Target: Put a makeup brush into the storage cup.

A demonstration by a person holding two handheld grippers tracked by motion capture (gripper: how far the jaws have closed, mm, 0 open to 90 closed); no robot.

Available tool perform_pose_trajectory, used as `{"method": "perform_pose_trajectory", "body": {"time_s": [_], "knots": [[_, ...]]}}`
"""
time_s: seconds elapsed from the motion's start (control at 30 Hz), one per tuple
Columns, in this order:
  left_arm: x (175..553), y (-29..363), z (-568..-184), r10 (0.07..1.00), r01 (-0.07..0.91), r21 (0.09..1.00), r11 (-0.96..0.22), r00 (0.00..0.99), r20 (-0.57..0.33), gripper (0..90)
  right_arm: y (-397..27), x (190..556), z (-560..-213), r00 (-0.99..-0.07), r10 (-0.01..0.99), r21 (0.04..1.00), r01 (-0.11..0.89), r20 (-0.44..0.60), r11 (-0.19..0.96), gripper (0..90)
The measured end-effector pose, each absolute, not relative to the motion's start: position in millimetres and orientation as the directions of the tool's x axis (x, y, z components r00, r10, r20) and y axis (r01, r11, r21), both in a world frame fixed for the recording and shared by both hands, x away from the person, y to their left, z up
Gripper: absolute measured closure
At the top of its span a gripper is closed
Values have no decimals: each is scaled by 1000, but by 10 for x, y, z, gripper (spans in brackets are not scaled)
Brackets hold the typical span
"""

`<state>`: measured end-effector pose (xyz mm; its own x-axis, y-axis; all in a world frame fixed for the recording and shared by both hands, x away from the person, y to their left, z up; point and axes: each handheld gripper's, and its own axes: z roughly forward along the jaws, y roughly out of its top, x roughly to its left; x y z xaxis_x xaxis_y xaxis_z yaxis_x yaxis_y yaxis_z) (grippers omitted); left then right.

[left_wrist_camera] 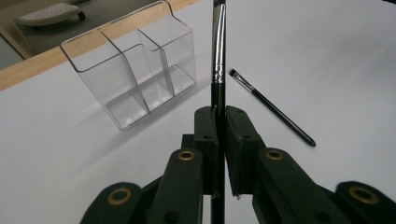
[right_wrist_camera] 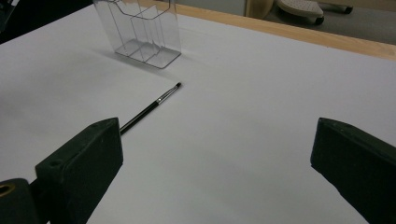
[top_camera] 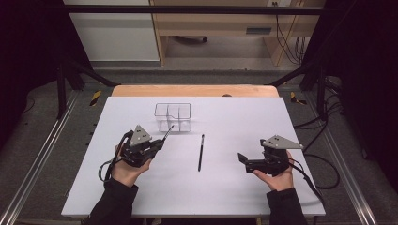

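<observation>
High view showed the left gripper over the white table, its jaws shut tight on the handle of a brush whose tip pointed up and away toward the clear organizer just beyond it. Left gripper view had the same brush running straight up between the two pressed jaws, its silver collar and dark stem well clear of the pads, with the organizer standing to the upper left, three open compartments and nothing in any of them. A second brush lay flat on the table between the two hands, well apart from the organizer. The right gripper rested low beside it with its jaws spread wide and nothing between them; right gripper view looked past those open jaws at the lying brush.

The step in hand looked like carrying the held brush to the organizer. The next move would likely call for lifting it above the rim, tipping it upright over one compartment, and only then letting go, so the handle drops inside instead of knocking the light organizer over
</observation>
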<state>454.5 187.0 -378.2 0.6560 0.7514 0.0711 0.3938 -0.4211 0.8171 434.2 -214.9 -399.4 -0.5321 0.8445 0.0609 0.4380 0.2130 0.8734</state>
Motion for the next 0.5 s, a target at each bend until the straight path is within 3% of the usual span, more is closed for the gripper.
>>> {"method": "perform_pose_trajectory", "body": {"time_s": [0.5], "knots": [[4632,1888,-3672,784,370,871,-323,620,27,832,-2157,4338,-3984,-528,846,879,433,68,200,28]]}}
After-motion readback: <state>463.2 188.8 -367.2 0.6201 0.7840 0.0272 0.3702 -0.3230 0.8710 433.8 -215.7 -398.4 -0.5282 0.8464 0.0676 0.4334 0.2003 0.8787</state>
